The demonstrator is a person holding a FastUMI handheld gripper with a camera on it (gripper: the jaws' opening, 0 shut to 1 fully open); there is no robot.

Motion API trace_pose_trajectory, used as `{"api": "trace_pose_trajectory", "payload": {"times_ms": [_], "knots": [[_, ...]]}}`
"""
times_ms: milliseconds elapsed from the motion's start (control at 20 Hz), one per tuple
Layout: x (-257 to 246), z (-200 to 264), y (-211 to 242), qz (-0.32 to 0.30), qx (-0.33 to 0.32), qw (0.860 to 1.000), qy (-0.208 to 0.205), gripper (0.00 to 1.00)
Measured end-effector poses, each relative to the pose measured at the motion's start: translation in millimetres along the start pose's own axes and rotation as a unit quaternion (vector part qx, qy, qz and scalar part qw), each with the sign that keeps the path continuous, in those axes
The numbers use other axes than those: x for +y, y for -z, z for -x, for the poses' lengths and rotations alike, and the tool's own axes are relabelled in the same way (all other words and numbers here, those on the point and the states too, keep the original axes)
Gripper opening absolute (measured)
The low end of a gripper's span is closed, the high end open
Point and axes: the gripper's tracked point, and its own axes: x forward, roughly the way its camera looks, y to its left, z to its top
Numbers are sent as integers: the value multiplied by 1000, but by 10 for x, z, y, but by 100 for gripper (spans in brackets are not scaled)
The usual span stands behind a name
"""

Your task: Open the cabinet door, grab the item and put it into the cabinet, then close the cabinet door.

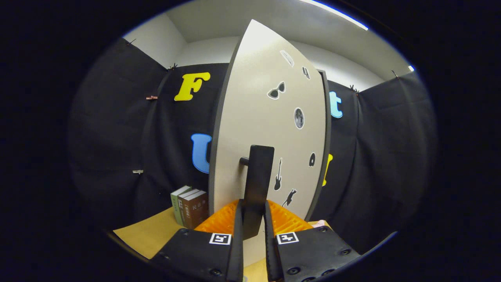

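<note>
The pale cabinet door (270, 129), dotted with small dark stickers, stands swung partly out, its left edge nearest me. A dark vertical bar handle (258, 176) juts from the door on a short peg. My gripper (253, 219) is shut on the lower end of this handle, with both fingers pressed against its sides. The cabinet's inside is hidden behind the door.
Three upright books (190, 207) stand on the tan tabletop (148, 235) just left of the door's edge. Black cloth walls close the booth on both sides and behind.
</note>
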Motion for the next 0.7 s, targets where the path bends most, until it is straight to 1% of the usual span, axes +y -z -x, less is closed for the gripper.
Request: {"api": "trace_pose_trajectory", "payload": {"times_ms": [150,350,500,650,700], "knots": [[-155,107,12,4,5,1000,3,27],[-373,202,25,23,9,999,-20,27],[-518,292,42,11,11,999,-46,26],[-723,344,20,-24,6,998,-52,25],[-808,363,22,-29,9,998,-57,26]]}}
